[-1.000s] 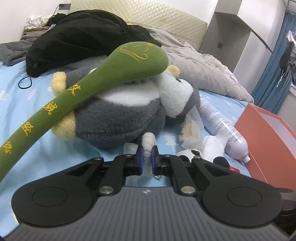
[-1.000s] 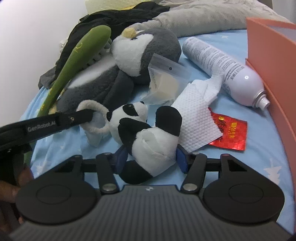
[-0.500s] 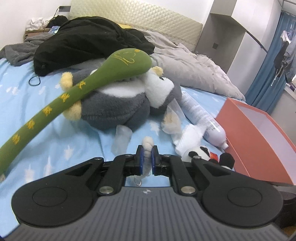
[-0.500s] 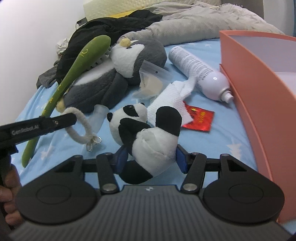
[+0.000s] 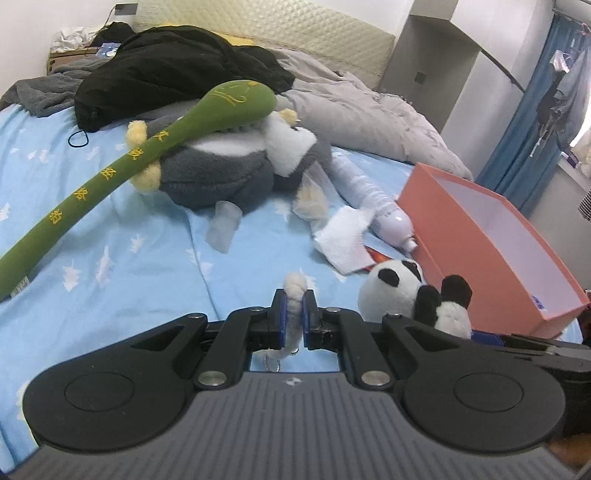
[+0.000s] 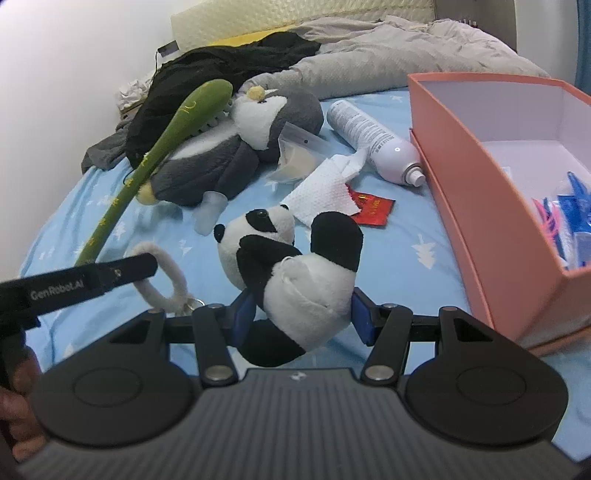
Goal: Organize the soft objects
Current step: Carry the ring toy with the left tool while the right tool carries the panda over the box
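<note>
- Blue star-print bed sheet (image 5: 122, 258) underfoot, spread across the whole bed, gripper bodies filling the foreground.
- Left claw (image 5: 293, 314) pinched narrow on a fuzzy cream loop (image 5: 294, 291), metal ring dangling below; same loop (image 6: 170, 273) seen from the right wrist camera, lifted clear of the sheet.
- Right claw (image 6: 301, 314) spread fairly wide and clamped on the body of a small panda plush (image 6: 291, 266), head tipped to the left, held up off the sheet; panda (image 5: 399, 291) also showing just right of the left claw.
- Just beyond the panda: white paper towel (image 6: 321, 192) lying partly over a red foil packet (image 6: 373, 210).
- To the right, right beside the panda: open orange box (image 6: 476, 192), white inside, blue and pink items at its near end.
- White spray can (image 6: 373, 144) lying on its side, nozzle close to the box wall.
- Clear zip bag (image 6: 295, 155) beside a big grey-and-white plush (image 5: 221, 173), flopped on its side.
- Long green plush stick (image 5: 110, 177) with yellow characters, leaning across the grey plush.
- Farther back: black garment (image 5: 177, 77), rumpled grey duvet (image 5: 362, 110), padded headboard (image 5: 295, 33) against the wall.
</note>
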A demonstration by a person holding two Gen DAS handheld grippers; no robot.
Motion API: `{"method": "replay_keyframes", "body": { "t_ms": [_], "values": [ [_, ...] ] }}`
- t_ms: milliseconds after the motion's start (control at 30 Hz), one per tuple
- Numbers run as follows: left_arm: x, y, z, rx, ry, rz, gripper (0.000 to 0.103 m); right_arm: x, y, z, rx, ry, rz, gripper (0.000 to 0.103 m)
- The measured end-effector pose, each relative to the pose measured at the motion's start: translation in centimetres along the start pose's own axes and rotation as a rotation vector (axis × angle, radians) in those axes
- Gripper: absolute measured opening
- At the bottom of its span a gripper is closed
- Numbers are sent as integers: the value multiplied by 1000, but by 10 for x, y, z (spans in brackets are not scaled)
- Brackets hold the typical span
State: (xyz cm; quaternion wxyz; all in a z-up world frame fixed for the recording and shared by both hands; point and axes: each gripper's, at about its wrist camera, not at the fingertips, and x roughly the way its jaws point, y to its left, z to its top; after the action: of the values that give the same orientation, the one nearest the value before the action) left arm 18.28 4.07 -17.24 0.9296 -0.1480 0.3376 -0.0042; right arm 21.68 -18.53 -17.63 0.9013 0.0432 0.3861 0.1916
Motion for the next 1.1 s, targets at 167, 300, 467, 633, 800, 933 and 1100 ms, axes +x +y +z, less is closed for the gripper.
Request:
{"method": "replay_keyframes", "body": {
  "t_ms": [167,300,467,633,800,933,1100],
  "values": [
    [-19,-16,0,21,-13,-16,10,-25,1,0,5,-38,4,58],
    [-33,-30,3,32,-27,-29,10,-46,-2,2,11,-81,-1,58],
    [-44,-51,10,57,-33,-58,10,-70,-12,4,40,-126,-13,58],
    [-54,-76,13,99,-46,-92,10,-90,-25,5,61,-158,-33,58],
    [-61,-99,12,119,-51,-137,10,-113,-33,3,63,-192,-57,58],
    [-63,-120,9,148,-44,-171,10,-129,-43,0,73,-208,-82,58],
    [-65,-144,4,182,-30,-210,10,-146,-57,-4,90,-223,-114,58]
  ]
}}
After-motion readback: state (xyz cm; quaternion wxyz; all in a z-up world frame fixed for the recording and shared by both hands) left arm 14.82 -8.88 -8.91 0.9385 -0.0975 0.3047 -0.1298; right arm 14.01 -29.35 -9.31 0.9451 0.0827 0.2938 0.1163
